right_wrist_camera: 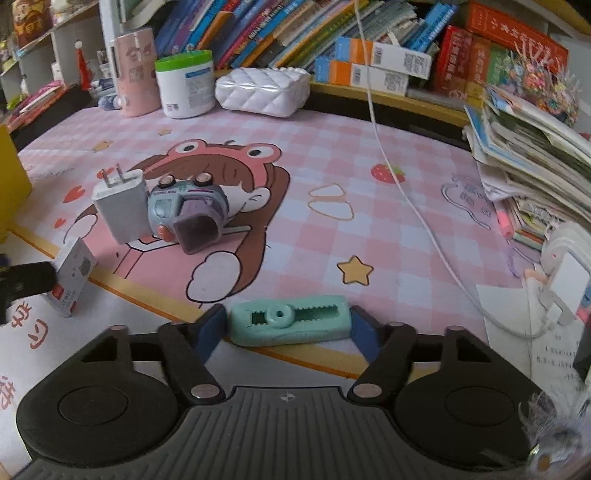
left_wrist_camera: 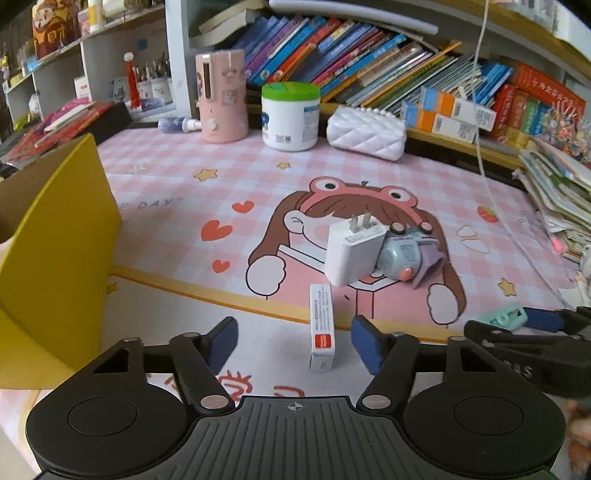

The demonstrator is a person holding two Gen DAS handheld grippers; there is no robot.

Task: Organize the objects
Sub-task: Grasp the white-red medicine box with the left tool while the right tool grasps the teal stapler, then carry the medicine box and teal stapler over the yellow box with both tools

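A: Objects on the pink checked mat [left_wrist_camera: 192,192]: 4 small ones. What is nearest the left tongs [left_wrist_camera: 293,345]?

B: A small white box [left_wrist_camera: 322,328] with a red label lies on the mat between the 2 blue pads, running lengthwise away from them. There is a gap on each side, so the left tongs are spread around it and do not touch it.

A: And beyond that box?

B: Just past it, a white charger [left_wrist_camera: 352,254] stands with its 2 prongs up, leaning against a blue-grey toy camera [left_wrist_camera: 402,258]. The 2 touch. Left of the tongs is a yellow cardboard box [left_wrist_camera: 62,236].

A: The right tongs [right_wrist_camera: 288,326]?

B: A mint-green cutter [right_wrist_camera: 291,325] with a toothed slot lies crosswise between the pads. Its left end meets the left pad [right_wrist_camera: 212,326]; at the right pad [right_wrist_camera: 364,330] I cannot tell whether they touch. So the tongs bracket it closely, but a firm pinch is not certain.

A: Farther out?

B: Beyond the right tongs and to their left sit the charger and toy camera; the white box lies at the far left, beside the other tongs' dark tip. A white cable [right_wrist_camera: 406,192] crosses the mat to the right. Along the far edge stand a pink cylinder [right_wrist_camera: 135,74], a green-lidded tub [right_wrist_camera: 184,85] and a white quilted case [right_wrist_camera: 264,90], below shelves of books [right_wrist_camera: 258,29].
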